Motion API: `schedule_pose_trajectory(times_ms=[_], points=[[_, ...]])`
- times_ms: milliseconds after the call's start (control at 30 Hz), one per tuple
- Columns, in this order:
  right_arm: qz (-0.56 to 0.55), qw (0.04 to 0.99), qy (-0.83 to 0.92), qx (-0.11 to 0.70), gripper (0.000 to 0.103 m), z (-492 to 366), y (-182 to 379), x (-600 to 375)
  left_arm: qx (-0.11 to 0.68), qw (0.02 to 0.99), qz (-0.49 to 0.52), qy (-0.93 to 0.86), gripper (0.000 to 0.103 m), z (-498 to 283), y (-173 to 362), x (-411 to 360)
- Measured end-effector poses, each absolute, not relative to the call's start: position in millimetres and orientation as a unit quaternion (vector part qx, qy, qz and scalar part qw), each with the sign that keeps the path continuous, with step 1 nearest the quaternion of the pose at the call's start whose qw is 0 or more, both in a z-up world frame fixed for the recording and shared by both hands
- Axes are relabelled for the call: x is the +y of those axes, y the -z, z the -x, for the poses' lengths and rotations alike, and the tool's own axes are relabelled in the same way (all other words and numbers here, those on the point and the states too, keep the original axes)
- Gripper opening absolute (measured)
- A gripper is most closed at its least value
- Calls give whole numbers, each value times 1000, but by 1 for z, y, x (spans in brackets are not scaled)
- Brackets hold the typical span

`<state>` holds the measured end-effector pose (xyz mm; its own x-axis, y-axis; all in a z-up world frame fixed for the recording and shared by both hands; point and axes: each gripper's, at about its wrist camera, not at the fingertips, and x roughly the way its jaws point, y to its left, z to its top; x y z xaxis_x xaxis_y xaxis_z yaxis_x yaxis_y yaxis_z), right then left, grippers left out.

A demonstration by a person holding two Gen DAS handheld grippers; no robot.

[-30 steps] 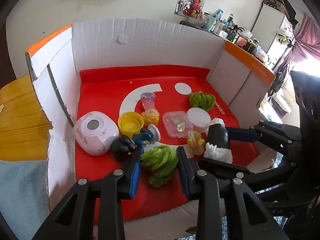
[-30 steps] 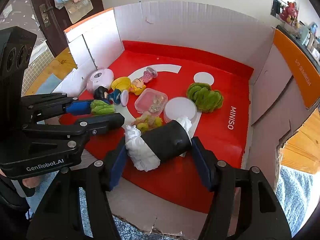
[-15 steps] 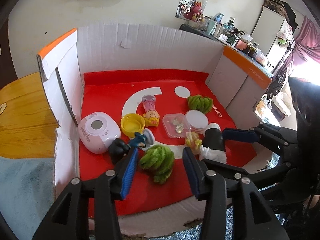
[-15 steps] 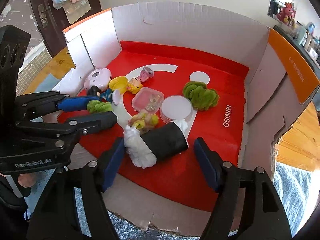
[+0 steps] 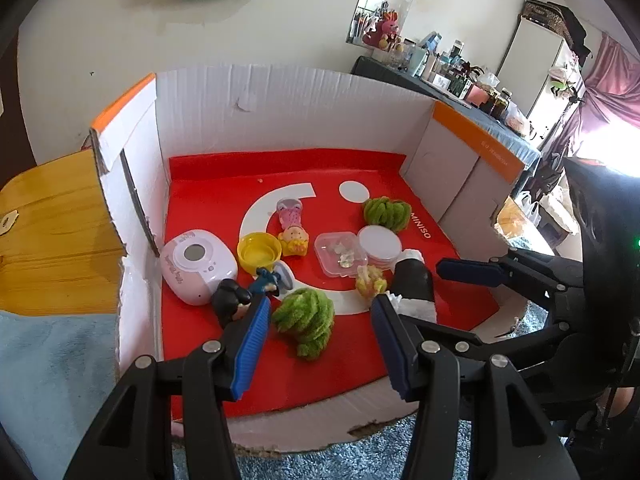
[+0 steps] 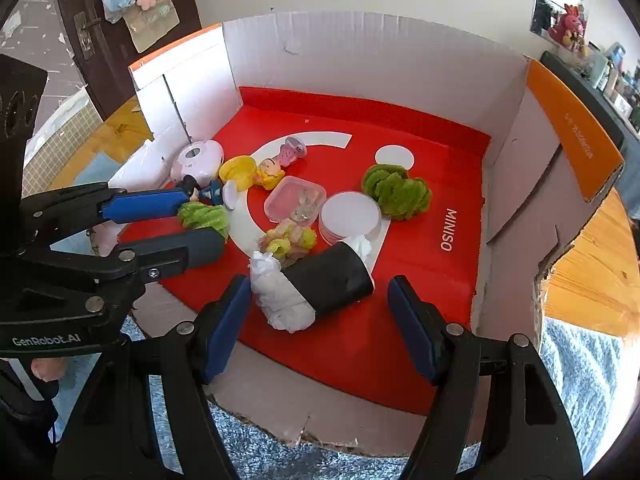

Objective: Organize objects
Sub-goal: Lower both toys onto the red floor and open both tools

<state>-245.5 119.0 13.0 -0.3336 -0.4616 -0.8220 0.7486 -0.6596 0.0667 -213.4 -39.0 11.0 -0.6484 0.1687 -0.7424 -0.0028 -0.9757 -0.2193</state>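
Note:
A cardboard box (image 5: pixel 280 112) with a red floor holds the objects. A green fuzzy bundle (image 5: pixel 306 320) lies on the floor near the front edge, between the blue pads of my left gripper (image 5: pixel 320 308). Its jaws are opening and the pads stand clear of the bundle. To the right, a black roll stuffed with white paper (image 6: pixel 328 276) lies on the red floor between the pads of my right gripper (image 6: pixel 319 286), which is open and not touching it. The right wrist view shows the left gripper (image 6: pixel 202 220) at the left, around the same bundle (image 6: pixel 204 216).
Behind the bundle are a dark-haired figurine (image 5: pixel 236 300), a pink-white device (image 5: pixel 196 264), a yellow cup (image 5: pixel 259 250), a doll (image 5: pixel 294 232), a clear plastic box (image 5: pixel 340 252), white discs (image 5: pixel 379 240), a second green bundle (image 5: pixel 386 212) and a small yellow-green bunch (image 5: pixel 370 280). Box walls rise on three sides.
The left jaws have spread away from the green bundle and drawn back a little. The right jaws have widened off the black roll, which now lies free on the floor.

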Motion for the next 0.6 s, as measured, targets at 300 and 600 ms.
schedule_pose_trajectory(times_ms=[300, 600], points=[[-429, 379, 804, 161, 75, 240, -17, 119, -100, 30, 404, -909, 66, 203, -22, -42], [-422, 376, 809, 159, 83, 233, -21, 123, -100, 13, 397, -912, 71, 195, -25, -45]])
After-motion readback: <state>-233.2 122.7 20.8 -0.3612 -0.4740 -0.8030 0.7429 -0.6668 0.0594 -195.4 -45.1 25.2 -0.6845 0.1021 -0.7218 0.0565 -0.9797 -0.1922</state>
